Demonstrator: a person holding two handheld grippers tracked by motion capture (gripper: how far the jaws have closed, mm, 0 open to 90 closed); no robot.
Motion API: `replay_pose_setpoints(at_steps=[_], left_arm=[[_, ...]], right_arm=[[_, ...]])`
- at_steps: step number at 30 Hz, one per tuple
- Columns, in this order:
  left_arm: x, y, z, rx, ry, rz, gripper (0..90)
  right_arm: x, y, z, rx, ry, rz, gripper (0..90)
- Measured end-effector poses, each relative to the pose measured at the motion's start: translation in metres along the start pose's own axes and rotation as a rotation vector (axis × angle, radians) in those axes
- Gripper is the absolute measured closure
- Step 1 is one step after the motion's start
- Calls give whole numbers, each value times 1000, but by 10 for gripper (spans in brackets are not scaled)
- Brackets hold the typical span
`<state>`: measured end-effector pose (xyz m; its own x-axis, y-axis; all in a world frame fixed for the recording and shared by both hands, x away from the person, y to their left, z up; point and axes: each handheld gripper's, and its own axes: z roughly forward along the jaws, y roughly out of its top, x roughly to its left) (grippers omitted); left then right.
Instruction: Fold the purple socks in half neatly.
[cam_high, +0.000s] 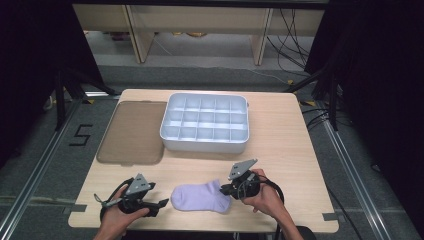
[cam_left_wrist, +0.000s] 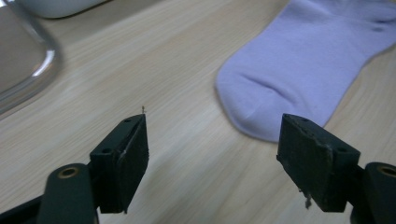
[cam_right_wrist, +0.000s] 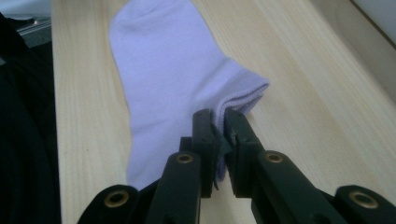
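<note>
High view, nearest edge of the table (cam_high: 280, 150): we list two hand-held grippers and one sock between them.

Item one, left gripper (cam_high: 161, 204), held in the person's left hand (cam_high: 117, 215) at the near left. In the left gripper view we see its two black pads (cam_left_wrist: 126, 158) standing wide apart with bare wood between them and nothing gripped. The toe of the lilac sock (cam_left_wrist: 299, 65) lies just ahead of the right-hand pad, close to it but apart.

Item two, right gripper (cam_high: 223, 189), held in the right hand (cam_high: 265, 197) at the near right. In the right gripper view we see its fingers (cam_right_wrist: 205, 140) pressed nearly together on the ribbed cuff of the sock, pinching the fabric edge; a thin fold of cloth shows in the narrow slit between them.

Item three, the sock itself, lying flat on the table near the front edge, toe toward the left gripper, cuff at the right gripper.

Farther back we note a white compartment tray (cam_high: 205, 124) with a grid of cells near the table's middle, and just beside it on the left a brownish translucent lid (cam_high: 132, 132) lying flat.
</note>
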<state>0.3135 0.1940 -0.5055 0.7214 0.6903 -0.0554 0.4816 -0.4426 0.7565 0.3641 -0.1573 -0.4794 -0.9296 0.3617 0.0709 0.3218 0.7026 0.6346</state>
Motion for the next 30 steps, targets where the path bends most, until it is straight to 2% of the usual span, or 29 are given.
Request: replay_pose_setpoints(at_steps=[1,3,4,5,12,14,15,16,22,24,26,27,28,29,30], left_arm=[[-3,2,4,6,-20,-8,246],[-8,9,13,-6,-32,20,271],[-9,11,15,7,-38,21,292],[-9,14,18,7,-42,31,303],[-14,23,34,34,-38,71,416],[-17,25,38,32,-54,69,430],[-17,26,39,32,-60,86,437],[-18,27,41,40,-73,80,447],[-20,29,46,66,-70,111,475],[-20,28,47,66,-62,92,474],[-20,28,46,68,-46,107,452],[-21,28,47,66,-46,96,451],[-22,27,47,65,-47,84,461],[-22,28,47,64,-50,105,473],[-23,27,47,65,-54,97,501]], right_arm=[[0,0,0,0,0,0,837],[-2,-1,1,-2,3,5,836],[-3,-2,1,-2,1,1,836],[-4,-2,1,-1,-1,-8,836],[-9,-7,0,-5,3,21,824],[-8,-7,-1,-1,-7,35,823],[-9,-7,0,-13,-9,27,820],[-9,-7,-1,-7,-14,36,819],[-10,-8,-2,-4,-23,39,813],[-11,-9,-1,-1,-19,45,810],[-11,-9,-2,3,-28,44,808],[-11,-9,-1,0,-29,40,806],[-11,-9,-1,0,-34,48,803],[-11,-9,-1,1,-32,48,802],[-11,-9,-1,0,-33,50,799]])
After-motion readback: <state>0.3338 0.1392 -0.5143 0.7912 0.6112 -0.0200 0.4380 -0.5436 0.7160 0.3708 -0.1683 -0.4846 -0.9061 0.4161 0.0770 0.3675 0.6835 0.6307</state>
